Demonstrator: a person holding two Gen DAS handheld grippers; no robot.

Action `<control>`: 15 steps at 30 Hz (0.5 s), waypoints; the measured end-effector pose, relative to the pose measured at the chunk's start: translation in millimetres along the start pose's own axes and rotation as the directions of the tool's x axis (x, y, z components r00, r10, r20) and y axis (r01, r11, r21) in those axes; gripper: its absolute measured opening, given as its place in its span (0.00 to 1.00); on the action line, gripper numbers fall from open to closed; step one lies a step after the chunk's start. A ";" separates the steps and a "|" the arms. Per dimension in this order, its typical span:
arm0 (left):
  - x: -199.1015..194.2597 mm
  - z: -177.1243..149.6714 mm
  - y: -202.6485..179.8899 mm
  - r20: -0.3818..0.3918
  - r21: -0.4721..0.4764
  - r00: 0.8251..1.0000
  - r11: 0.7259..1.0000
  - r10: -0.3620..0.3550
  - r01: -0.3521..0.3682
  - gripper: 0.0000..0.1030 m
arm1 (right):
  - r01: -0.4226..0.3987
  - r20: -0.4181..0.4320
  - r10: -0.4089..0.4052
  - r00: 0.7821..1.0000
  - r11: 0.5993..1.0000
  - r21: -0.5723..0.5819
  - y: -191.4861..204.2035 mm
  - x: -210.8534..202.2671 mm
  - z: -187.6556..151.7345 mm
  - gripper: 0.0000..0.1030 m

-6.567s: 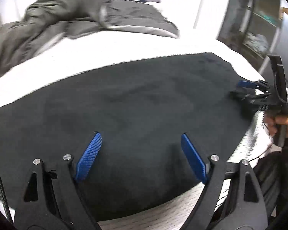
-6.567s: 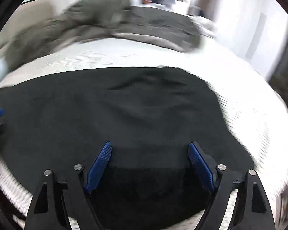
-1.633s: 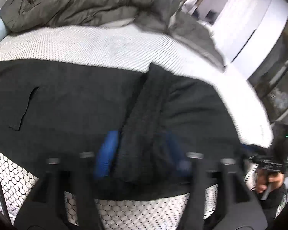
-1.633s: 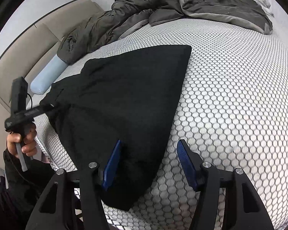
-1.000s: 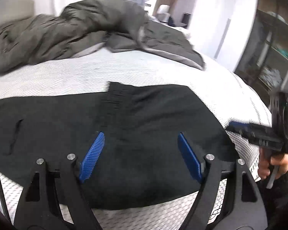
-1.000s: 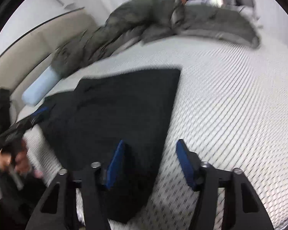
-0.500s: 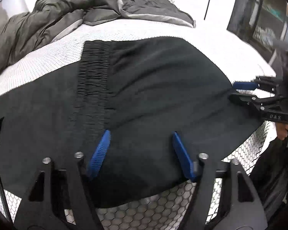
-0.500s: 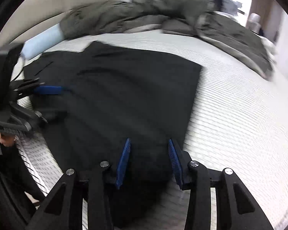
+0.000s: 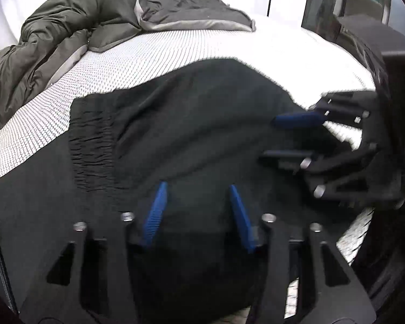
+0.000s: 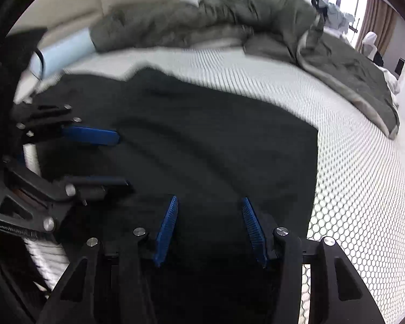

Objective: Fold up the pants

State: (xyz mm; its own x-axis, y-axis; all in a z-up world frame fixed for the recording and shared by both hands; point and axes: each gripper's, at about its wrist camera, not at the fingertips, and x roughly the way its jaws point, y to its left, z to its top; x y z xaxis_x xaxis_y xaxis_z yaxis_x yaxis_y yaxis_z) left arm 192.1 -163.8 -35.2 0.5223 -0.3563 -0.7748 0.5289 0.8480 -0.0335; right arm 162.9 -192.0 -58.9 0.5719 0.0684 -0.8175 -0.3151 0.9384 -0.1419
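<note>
Pants: the black pants [image 9: 202, 124], soft matte cloth with shallow ripples, lie spread on the bed under both tools.
Waistband: a gathered, puckered strip [image 9: 91, 148] runs away from the left tool, just to its left.
Left tool [image 9: 197, 210]: ribbed blue pads [image 9: 155, 213] partly apart after closing in; black cloth lies between them, but I cannot tell if they pinch it.
Right tool [image 10: 210, 226]: blue pads [image 10: 166, 229] likewise half apart over the pants' near edge; grip unclear.
Bed: white cover [image 10: 364, 178] with a honeycomb mesh pattern.
Beyond: a crumpled olive-grey quilt [image 9: 67, 27]; a pale blue bolster [image 10: 64, 51].
</note>
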 end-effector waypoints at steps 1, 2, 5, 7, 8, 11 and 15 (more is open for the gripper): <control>-0.2 -0.4 6.1 0.000 -0.019 1.000 1.000 -0.010 0.010 0.38 | 0.019 -0.009 -0.019 1.000 1.000 -0.001 -3.4 2.0 1.1 0.46; -2.1 -1.4 14.5 0.000 -0.046 1.000 0.999 -0.019 0.019 0.37 | 0.059 -0.013 -0.059 0.998 0.998 0.009 -9.1 2.5 -0.6 0.46; -6.7 -5.1 31.4 -0.001 -0.102 1.000 0.995 -0.006 0.006 0.37 | 0.100 -0.027 -0.098 0.995 0.991 0.088 -32.1 -0.8 -7.8 0.46; -12.1 -7.5 31.5 0.003 -0.108 1.000 0.994 0.003 -0.002 0.37 | 0.074 -0.005 -0.074 0.997 0.990 0.117 -36.6 -4.8 -9.5 0.46; -16.0 -6.2 31.2 0.005 -0.106 1.000 0.994 0.018 -0.017 0.37 | 0.074 0.010 -0.076 0.997 0.991 0.110 -35.2 -9.5 -10.0 0.46; -43.1 -1.7 19.8 0.099 -0.084 0.995 0.996 0.004 0.004 0.37 | -0.010 0.079 -0.001 0.997 0.990 0.138 -31.0 -21.8 -1.1 0.46; -30.5 27.4 10.5 0.088 -0.024 0.996 0.999 -0.027 0.029 0.37 | -0.061 0.119 0.049 0.992 0.993 0.104 -16.3 -24.1 23.8 0.46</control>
State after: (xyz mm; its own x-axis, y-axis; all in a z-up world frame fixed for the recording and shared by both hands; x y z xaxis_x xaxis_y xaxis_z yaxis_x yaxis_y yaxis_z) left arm 200.0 -154.8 5.3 0.5647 -0.4120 -0.7151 0.5274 0.8466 -0.0714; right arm 172.2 -200.9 -23.7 0.6421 0.1541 -0.7510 -0.2689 0.9626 -0.0324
